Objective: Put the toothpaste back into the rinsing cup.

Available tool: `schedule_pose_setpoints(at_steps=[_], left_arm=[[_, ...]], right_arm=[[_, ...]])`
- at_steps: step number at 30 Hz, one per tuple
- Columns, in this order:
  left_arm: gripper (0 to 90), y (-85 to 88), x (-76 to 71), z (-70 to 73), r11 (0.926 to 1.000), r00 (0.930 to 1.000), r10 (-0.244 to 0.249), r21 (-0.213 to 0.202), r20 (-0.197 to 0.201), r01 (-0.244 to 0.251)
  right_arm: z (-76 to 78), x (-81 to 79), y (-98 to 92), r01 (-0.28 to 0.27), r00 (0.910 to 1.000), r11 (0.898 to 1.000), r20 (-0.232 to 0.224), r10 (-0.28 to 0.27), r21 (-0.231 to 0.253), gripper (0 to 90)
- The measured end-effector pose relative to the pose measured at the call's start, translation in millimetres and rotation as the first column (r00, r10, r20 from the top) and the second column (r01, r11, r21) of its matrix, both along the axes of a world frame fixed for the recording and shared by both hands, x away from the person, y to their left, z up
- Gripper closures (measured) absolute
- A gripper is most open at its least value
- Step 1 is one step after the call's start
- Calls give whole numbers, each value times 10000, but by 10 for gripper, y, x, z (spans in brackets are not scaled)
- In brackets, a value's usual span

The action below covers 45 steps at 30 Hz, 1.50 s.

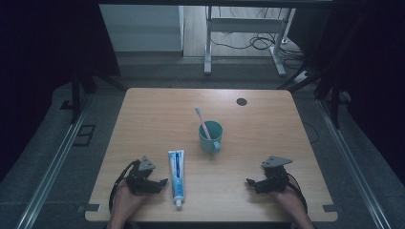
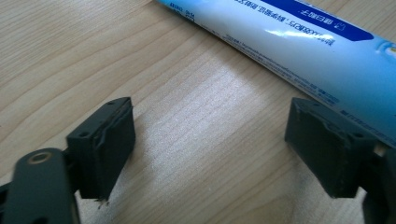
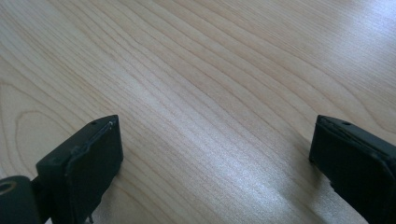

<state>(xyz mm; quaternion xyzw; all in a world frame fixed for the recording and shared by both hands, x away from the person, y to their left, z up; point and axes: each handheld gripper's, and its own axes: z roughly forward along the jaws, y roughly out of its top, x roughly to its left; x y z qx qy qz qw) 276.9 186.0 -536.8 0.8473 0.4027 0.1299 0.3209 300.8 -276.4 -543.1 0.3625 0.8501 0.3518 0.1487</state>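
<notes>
On a light wooden surface [image 1: 267, 124], a white and blue toothpaste tube [image 1: 176, 176] lies flat near the front edge, cap end toward the person, just beside the left hand-held gripper [image 1: 161, 183], whose jaws are spread with bare wood between them and the tube just past one jaw tip. The right hand-held gripper [image 1: 251, 182] rests well apart on the other side, jaws spread wide over bare wood. Behind the tube stands a teal mug [image 1: 210, 137] with a white toothbrush [image 1: 202, 121] leaning in it.
</notes>
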Motion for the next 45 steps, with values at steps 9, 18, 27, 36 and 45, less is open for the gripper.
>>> schedule_pose_setpoints(at_steps=[9,18,27,36,45], left_arm=[[310,39,-32,112,9981,9997,34,-623,223,-20],[465,37,-61,230,9878,9999,93,-1556,66,-82],[589,-117,-89,323,9863,9983,-586,-1539,73,590],[719,-339,-109,395,9786,9914,-1296,-1588,170,1307],[868,-516,-131,378,9681,9821,-1882,-1686,2,1855]], right_arm=[[0,0,-1,19,10000,10000,-2,-19,4,27],[-1,3,-2,39,10000,10000,24,-39,-7,27],[-1,4,-2,54,10000,10000,22,-54,-10,27],[-1,5,-2,56,10000,10000,23,-56,-9,27],[-1,4,-2,57,10000,10000,23,-57,-9,27]])
